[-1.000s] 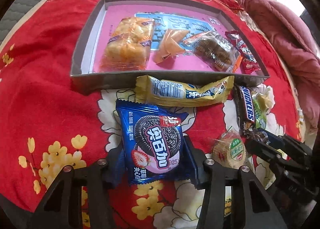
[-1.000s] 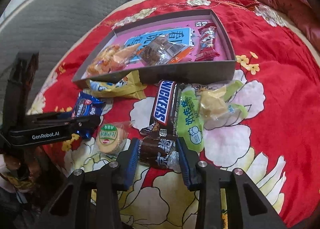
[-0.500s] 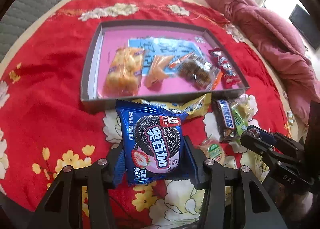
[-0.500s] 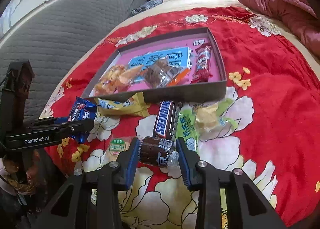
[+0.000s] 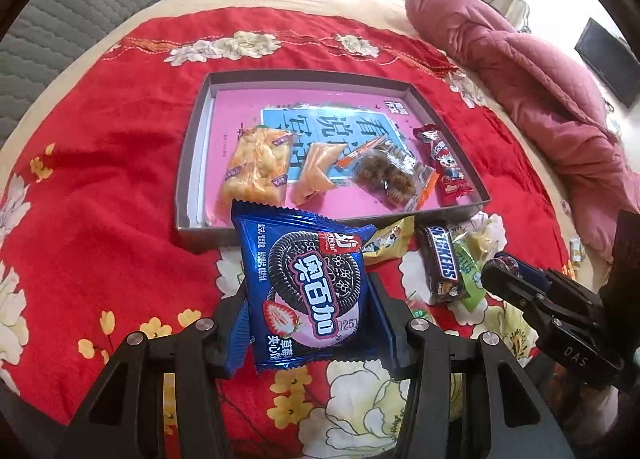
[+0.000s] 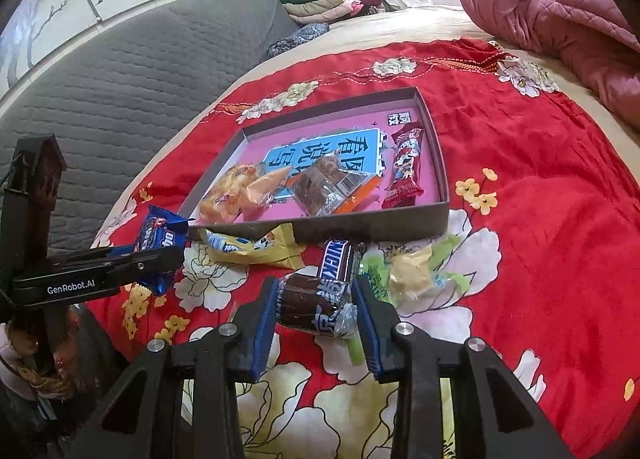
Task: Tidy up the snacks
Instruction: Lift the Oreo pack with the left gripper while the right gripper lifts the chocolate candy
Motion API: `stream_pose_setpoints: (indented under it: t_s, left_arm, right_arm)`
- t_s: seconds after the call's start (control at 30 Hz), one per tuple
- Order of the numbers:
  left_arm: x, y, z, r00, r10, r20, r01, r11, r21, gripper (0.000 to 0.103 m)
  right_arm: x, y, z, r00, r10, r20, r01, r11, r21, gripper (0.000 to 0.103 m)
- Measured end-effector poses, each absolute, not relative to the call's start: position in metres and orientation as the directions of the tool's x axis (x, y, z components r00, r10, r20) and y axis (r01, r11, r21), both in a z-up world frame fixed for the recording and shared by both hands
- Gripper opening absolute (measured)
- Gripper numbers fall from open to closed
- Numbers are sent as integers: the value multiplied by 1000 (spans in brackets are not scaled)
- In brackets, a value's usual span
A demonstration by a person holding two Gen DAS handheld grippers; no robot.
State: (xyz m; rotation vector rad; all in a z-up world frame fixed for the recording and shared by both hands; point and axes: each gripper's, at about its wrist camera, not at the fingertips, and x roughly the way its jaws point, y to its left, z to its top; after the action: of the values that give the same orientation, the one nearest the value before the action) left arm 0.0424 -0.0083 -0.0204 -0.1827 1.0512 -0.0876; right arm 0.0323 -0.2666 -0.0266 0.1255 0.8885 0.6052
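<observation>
My left gripper [image 5: 308, 307] clamps the Oreo pack [image 5: 306, 291], my right gripper [image 6: 316, 305] the brown candy [image 6: 314, 301]; I should clear the tray [image 5: 188, 179] wall, then release gently.

Glossy foil cookie packet [image 5: 308, 291]; satiny red cloth [image 5: 112, 187]; matt cardboard tray [image 5: 188, 179].

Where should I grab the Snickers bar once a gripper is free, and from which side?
Grip the Snickers bar across its narrow width at the middle, coming from above with the fingers on its two long sides. It lies flat on the red cloth, lengthwise toward the tray. The green packet touches one side, so that finger probably has to wedge between them.
</observation>
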Motion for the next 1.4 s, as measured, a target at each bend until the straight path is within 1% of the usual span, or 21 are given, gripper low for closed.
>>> stream_pose_setpoints:
  t_s: [0.77, 1.4]
  left_arm:
    - [57, -14, -15, 502, -136, -854, -44, 982, -182, 53]
    - [81, -26, -11, 505, -118, -855, -43, 986, -162, 53]
  right_arm:
    - [49, -262, -20, 541, 536, -648, -455, 835, 310, 37]
    - [74, -265, -20, 576, 535, -618, -437, 841, 320, 37]
